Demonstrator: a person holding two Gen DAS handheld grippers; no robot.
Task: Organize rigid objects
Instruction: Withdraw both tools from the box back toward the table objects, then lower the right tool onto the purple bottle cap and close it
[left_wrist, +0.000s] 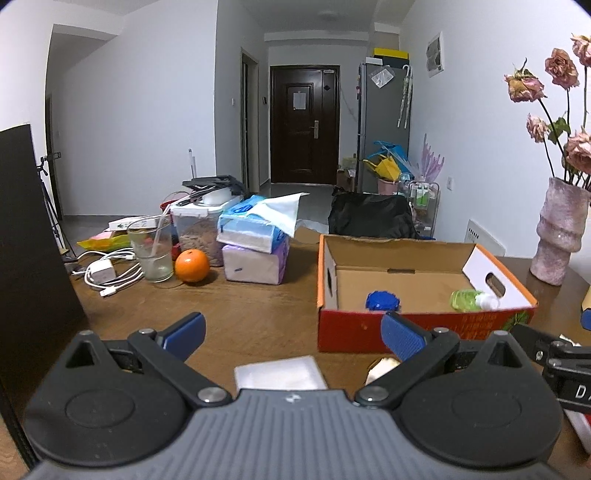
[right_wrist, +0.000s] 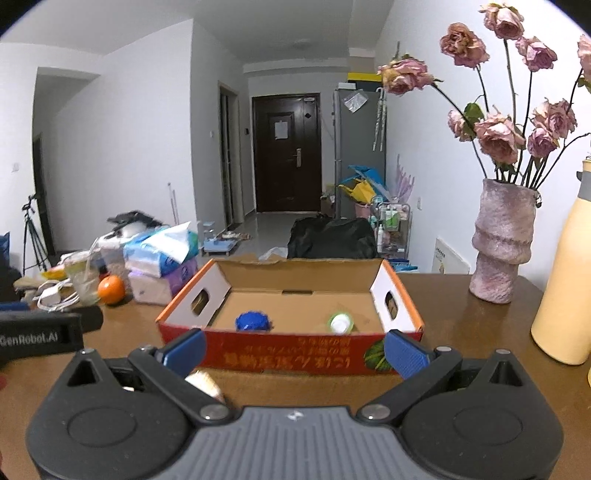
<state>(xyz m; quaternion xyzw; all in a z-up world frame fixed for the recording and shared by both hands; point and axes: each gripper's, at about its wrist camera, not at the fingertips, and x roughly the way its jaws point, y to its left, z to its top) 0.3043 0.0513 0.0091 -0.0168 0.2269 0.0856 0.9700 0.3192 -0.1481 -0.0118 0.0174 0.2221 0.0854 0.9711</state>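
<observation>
- Table (left_wrist: 258, 306): brown wood, carries everything; landmark is the cardboard box (right_wrist: 291, 350) standing open-topped near its middle.
- Box holds two things already: a blue lid-like piece (right_wrist: 253, 320) toward its left wall, a green bottle (right_wrist: 340, 323) lying toward its right wall. Floor between them is bare.
- Left of the box: stacked tissue packs (left_wrist: 255, 243), a glass (left_wrist: 153, 251), an orange (left_wrist: 192, 265), a white charger with cable (left_wrist: 105, 275). Right of the box: pink vase (right_wrist: 502, 240) and a yellow bottle (right_wrist: 565, 288).
- Left gripper (left_wrist: 291, 332): fingers spread wide, holding nothing, in front of the box's near wall. Right gripper (right_wrist: 293, 349): same, spread and empty, facing the box front.
- Just in front of the box, close under the grippers: a flat whitish packet (left_wrist: 280, 373) and a pale rounded object (right_wrist: 205, 382), mostly hidden; cannot identify it.
- Judgement: next pick is probably one of these two. Approach low, centre the fingers on the item, lift clear of the near wall, then set down in the bare middle.
</observation>
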